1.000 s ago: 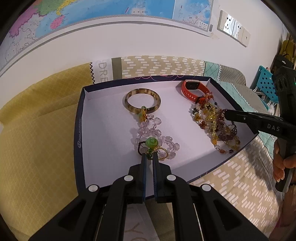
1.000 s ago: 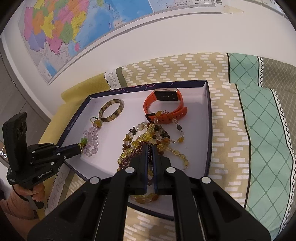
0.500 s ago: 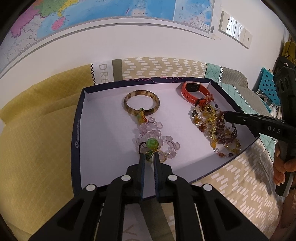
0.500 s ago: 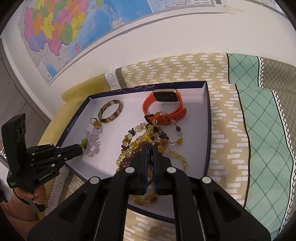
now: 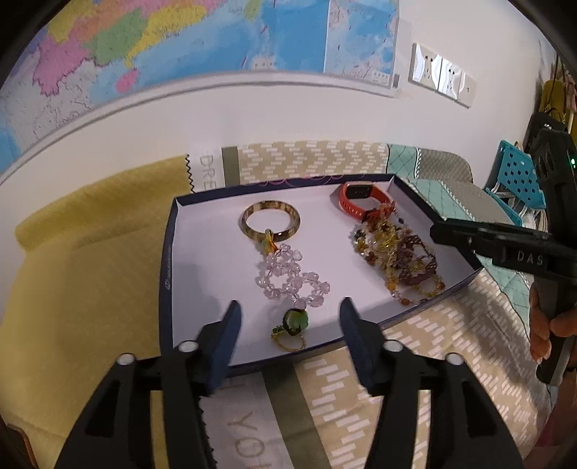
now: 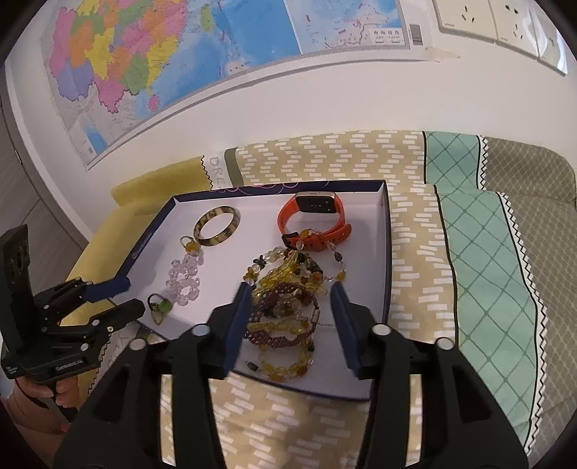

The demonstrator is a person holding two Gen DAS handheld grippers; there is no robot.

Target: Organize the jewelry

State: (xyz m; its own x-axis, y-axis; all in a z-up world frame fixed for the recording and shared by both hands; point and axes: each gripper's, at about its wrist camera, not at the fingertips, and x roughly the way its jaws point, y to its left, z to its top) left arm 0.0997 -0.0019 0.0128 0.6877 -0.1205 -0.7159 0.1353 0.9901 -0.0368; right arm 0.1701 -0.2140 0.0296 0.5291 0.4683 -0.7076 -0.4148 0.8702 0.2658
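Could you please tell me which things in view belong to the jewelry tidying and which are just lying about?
Job: tray, bangle, clear bead strand, orange watch, amber bead pile.
Lying about: wall map, sockets, patterned bedcover.

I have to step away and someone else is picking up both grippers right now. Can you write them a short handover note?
Left gripper: open, its jaws have just been opening, holding nothing; the pink bead strand with its green bead lies between and just beyond the fingertips.
Right gripper: open, just been opening too, empty, over the amber bead pile.
Everything lies inside the box: bangle at the back left, orange watch at the back right.
Done: all pieces are in the box.
Left: the amber strands lie tangled together and touch the watch strap.
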